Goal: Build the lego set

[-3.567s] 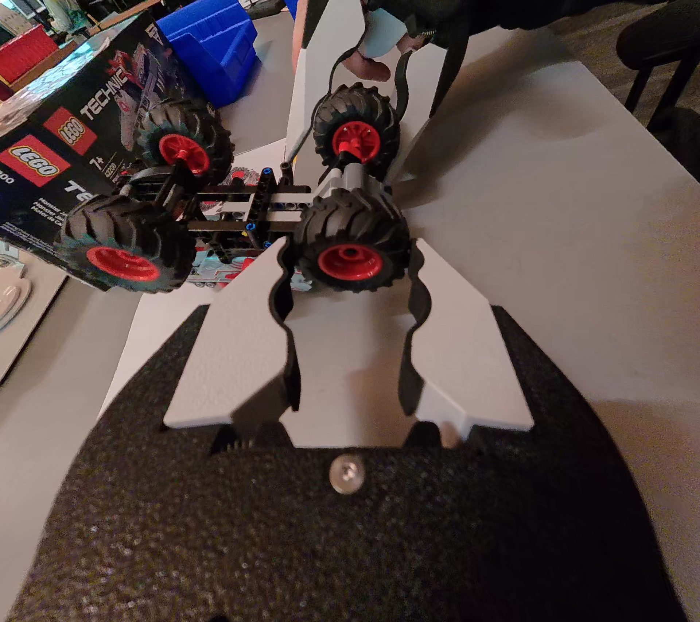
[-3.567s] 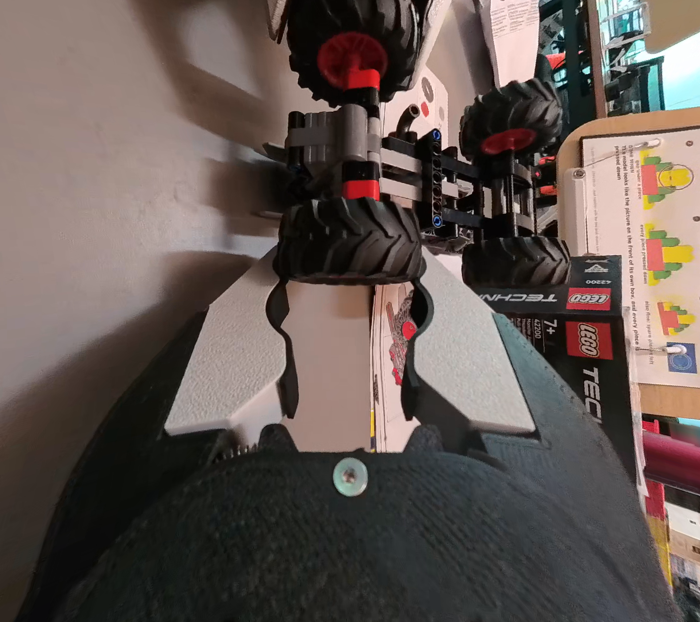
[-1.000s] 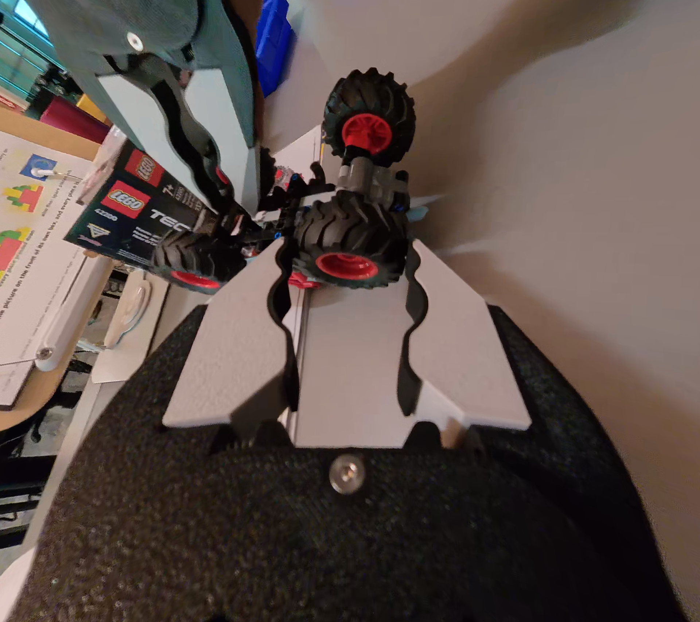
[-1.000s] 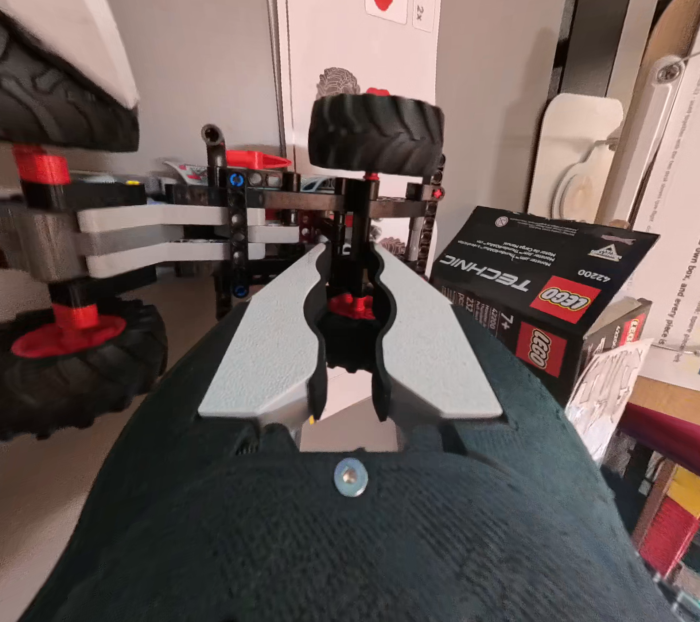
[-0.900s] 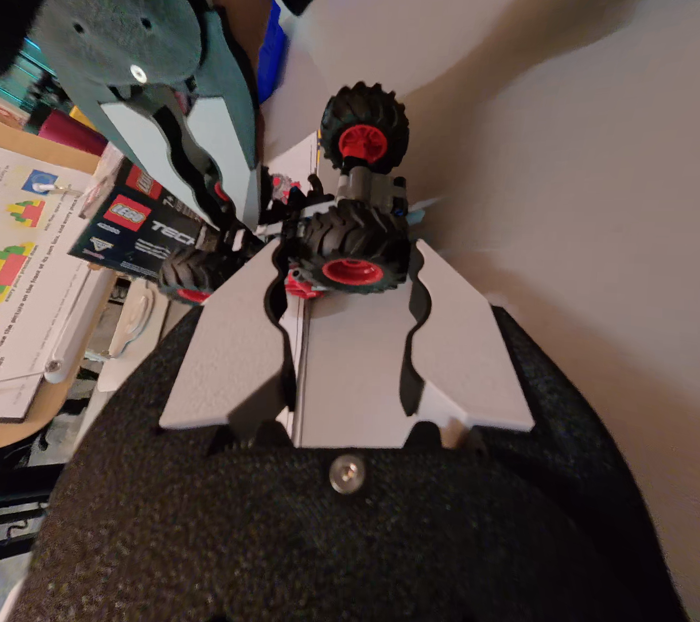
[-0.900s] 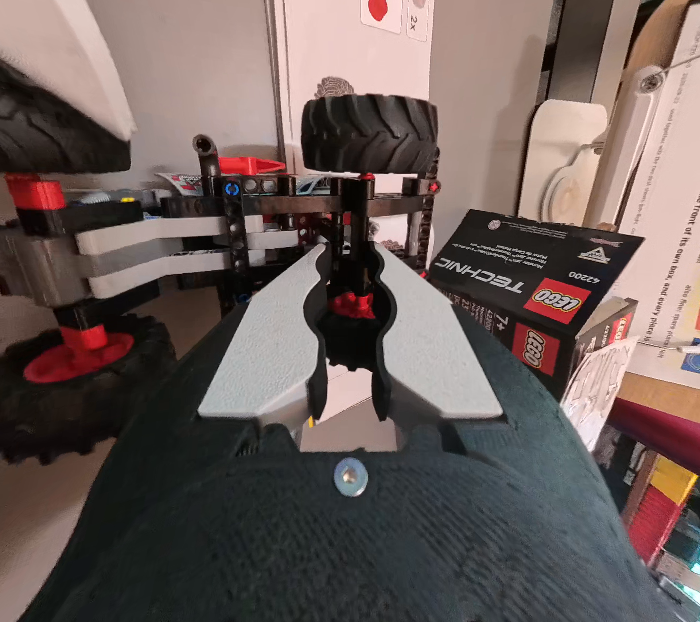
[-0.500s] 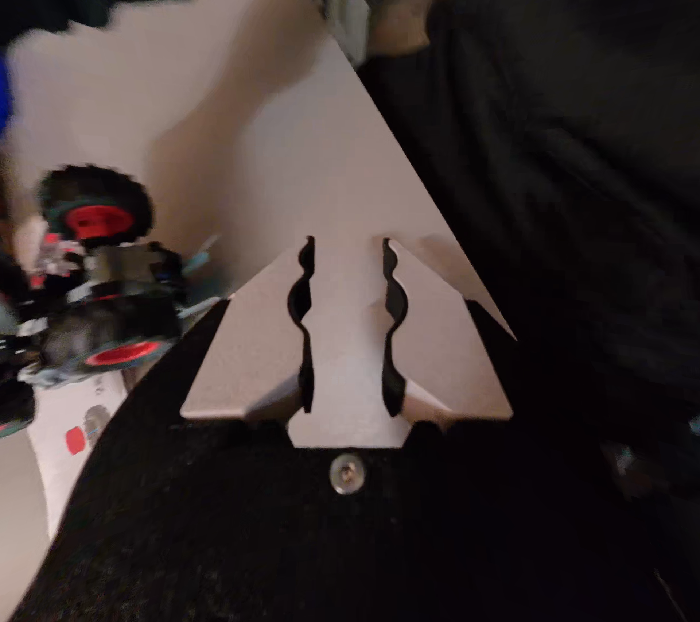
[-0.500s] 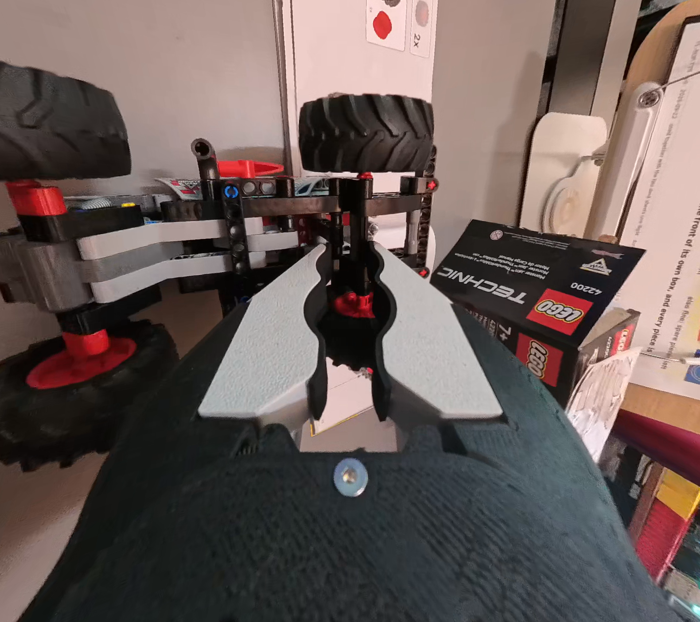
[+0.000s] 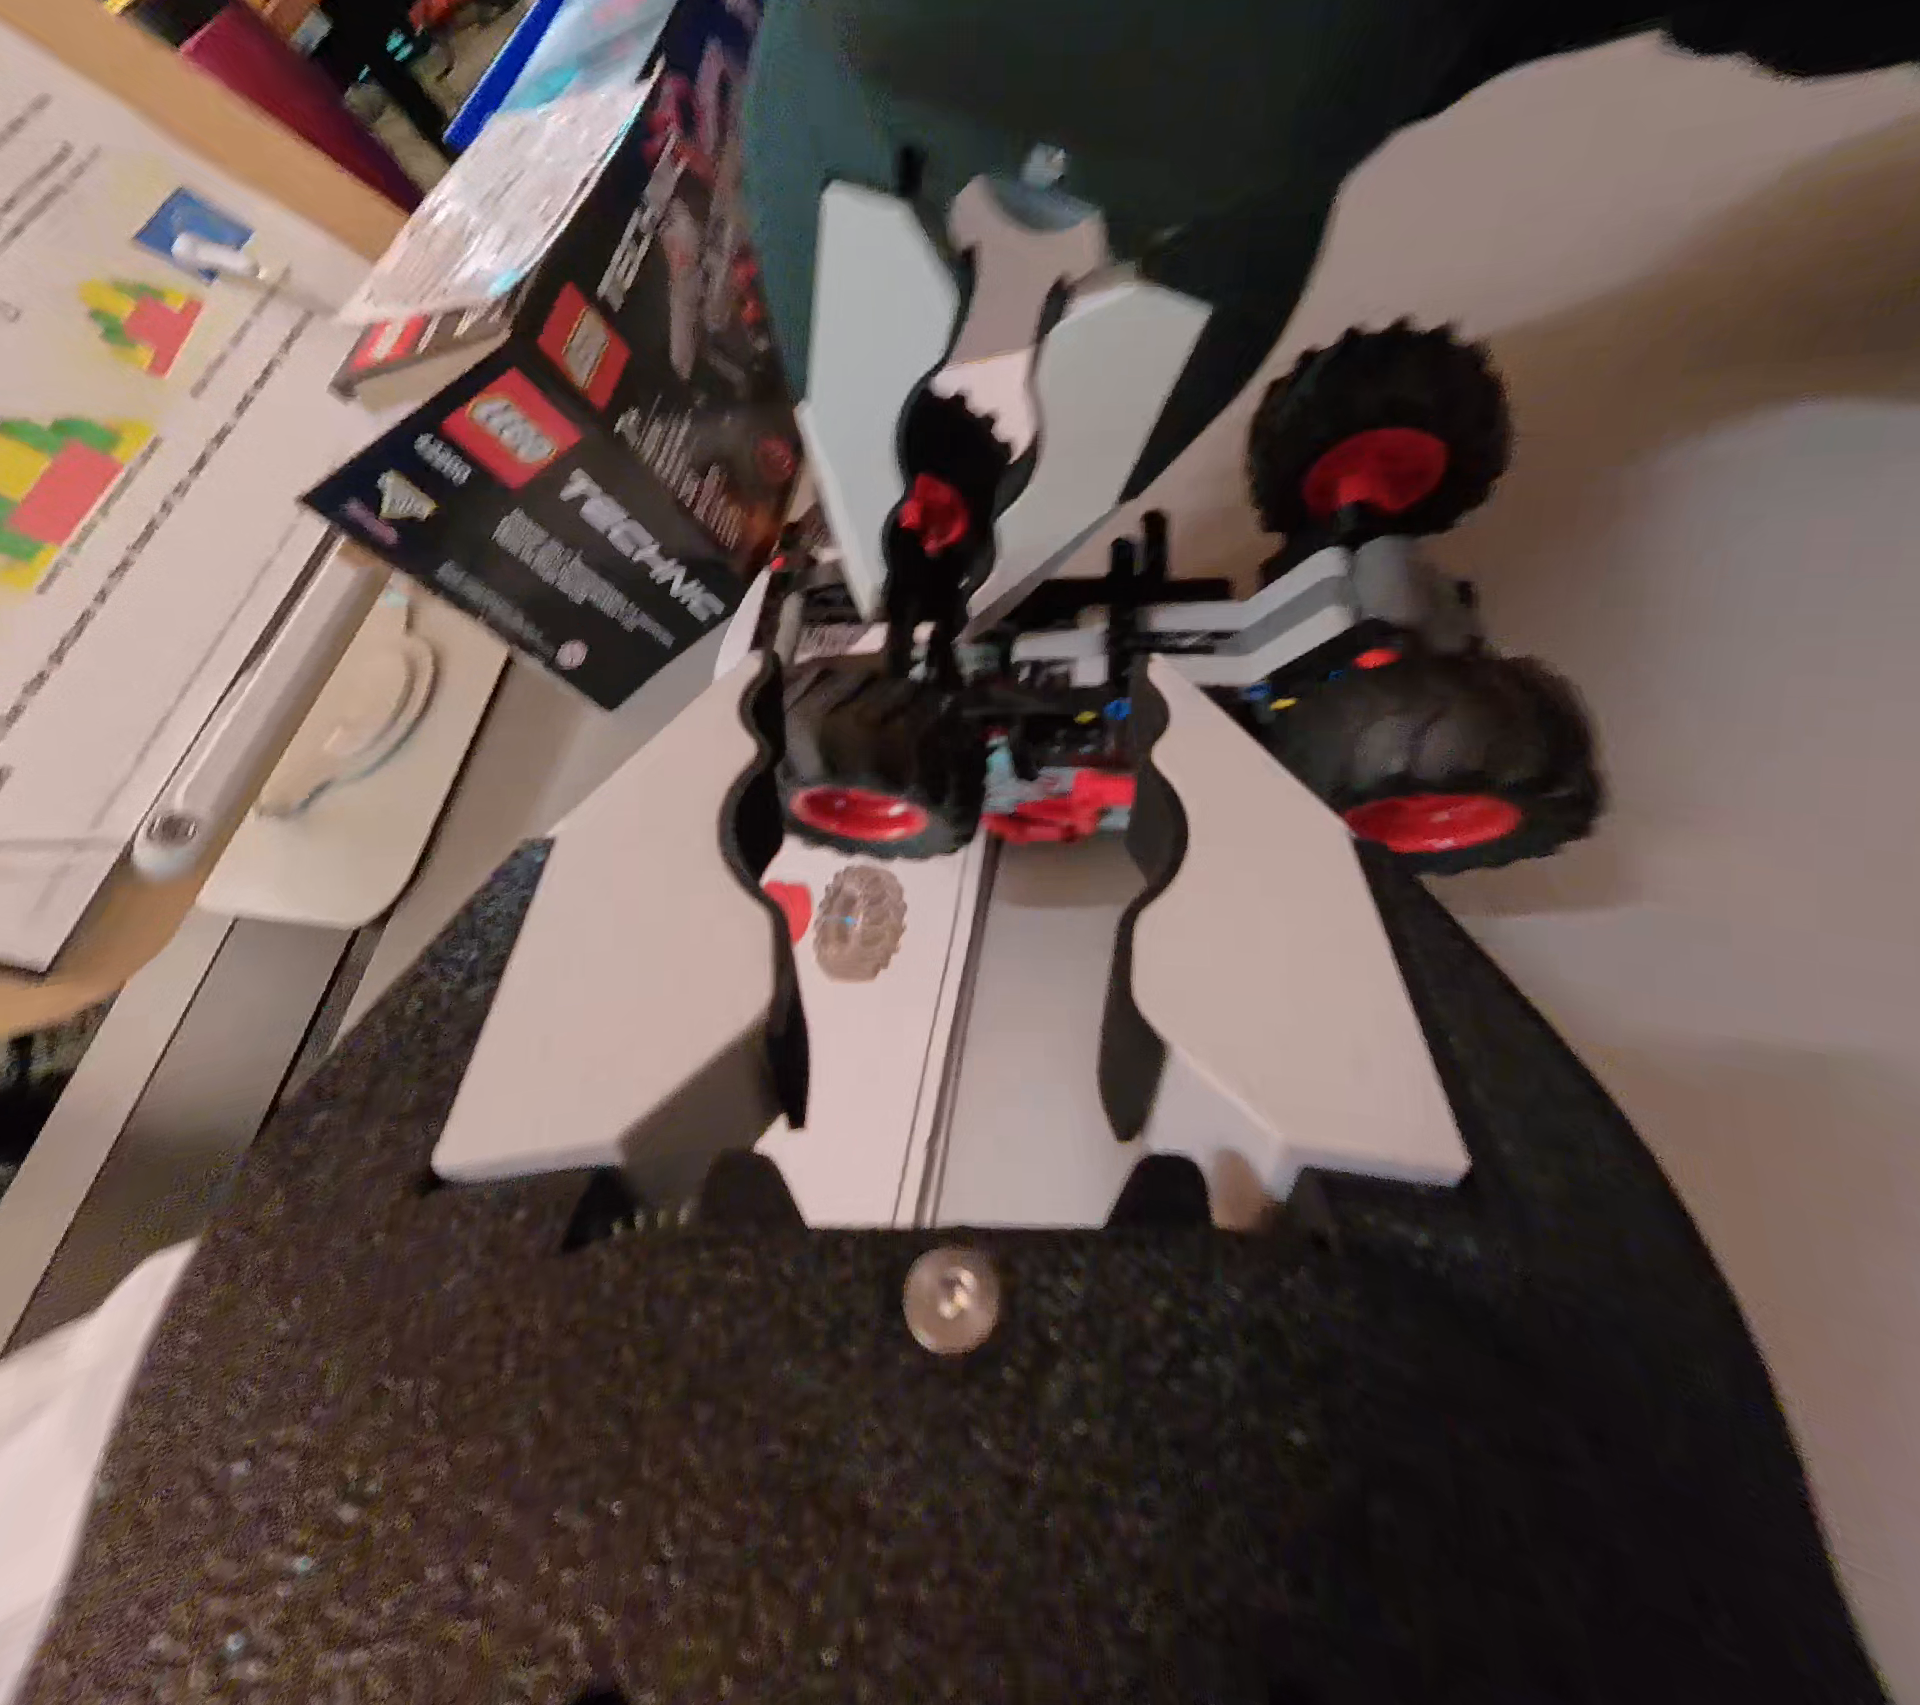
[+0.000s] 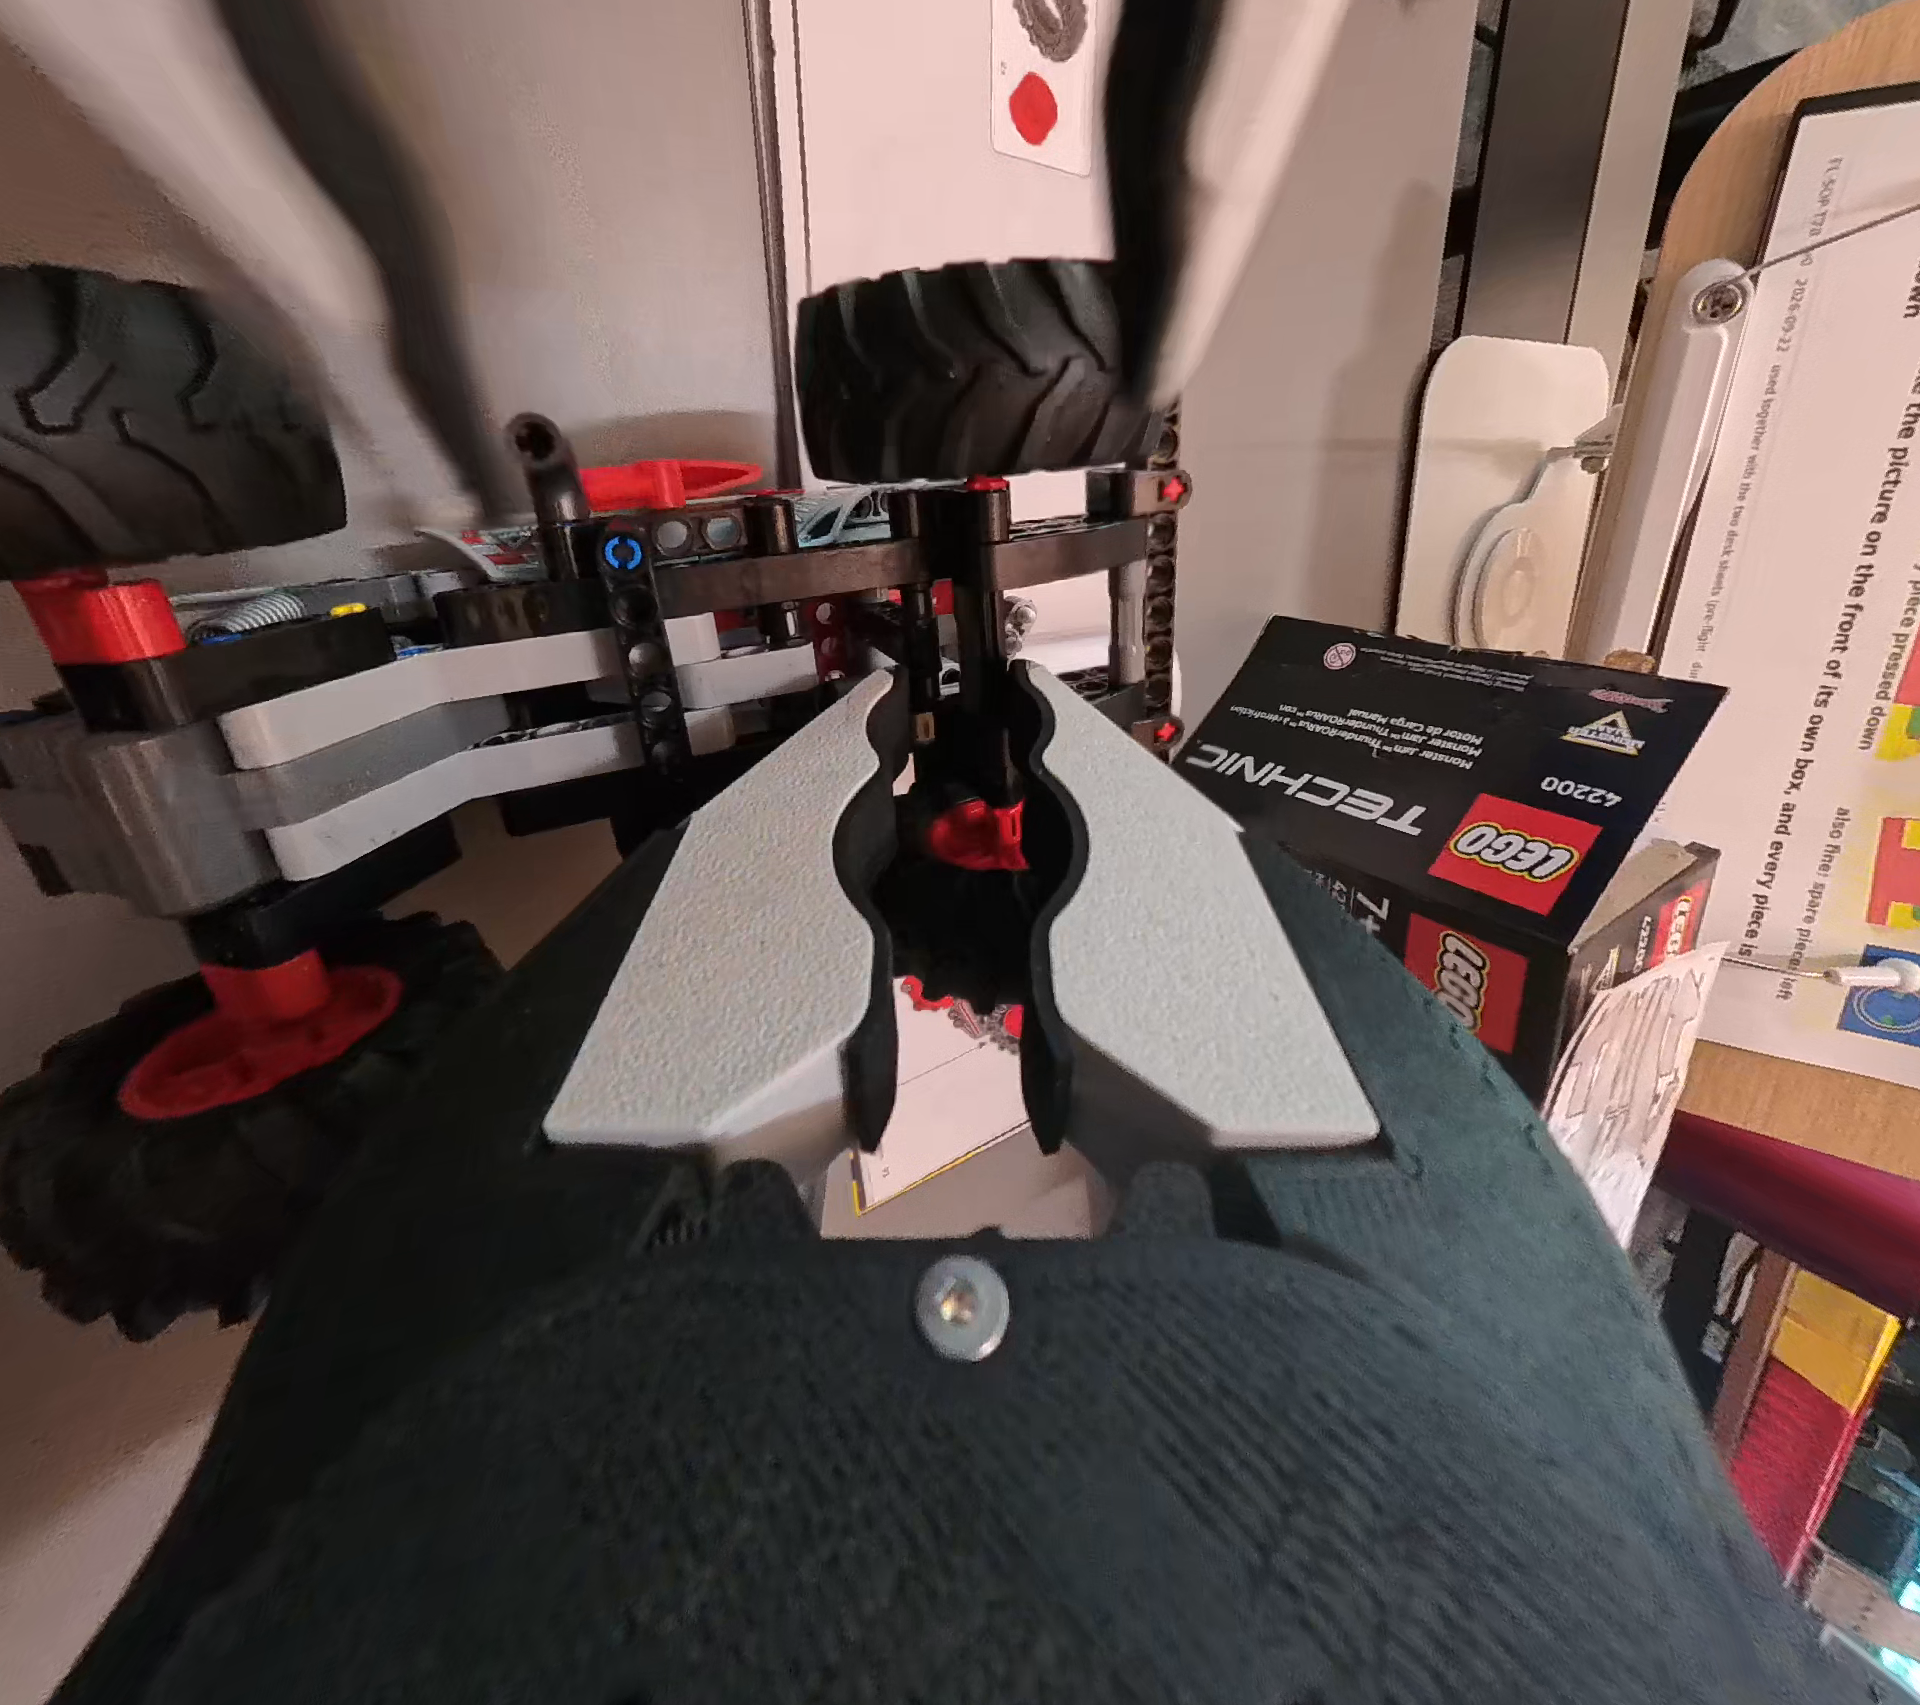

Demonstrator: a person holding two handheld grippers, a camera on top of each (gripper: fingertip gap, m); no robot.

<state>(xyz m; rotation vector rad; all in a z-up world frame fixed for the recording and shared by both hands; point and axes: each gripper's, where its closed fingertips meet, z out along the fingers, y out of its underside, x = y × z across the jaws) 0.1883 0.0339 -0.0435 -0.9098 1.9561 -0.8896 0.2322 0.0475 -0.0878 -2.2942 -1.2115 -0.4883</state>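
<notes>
I have the toy truck (image 10: 623, 668) tipped on its side on the white table (image 9: 1714, 824), between my two grippers. My right gripper (image 10: 961, 710) is nearly closed, its jaws pinching the truck's black axle beside a red hub. My left gripper (image 9: 951, 720) stands wide open with nothing in its grasp, its tips on either side of a black wheel (image 9: 878, 767) with a red rim. The set's dark box (image 10: 1455, 834) leans just beside the truck, and an instruction booklet (image 9: 883, 1032) lies under my left gripper.
</notes>
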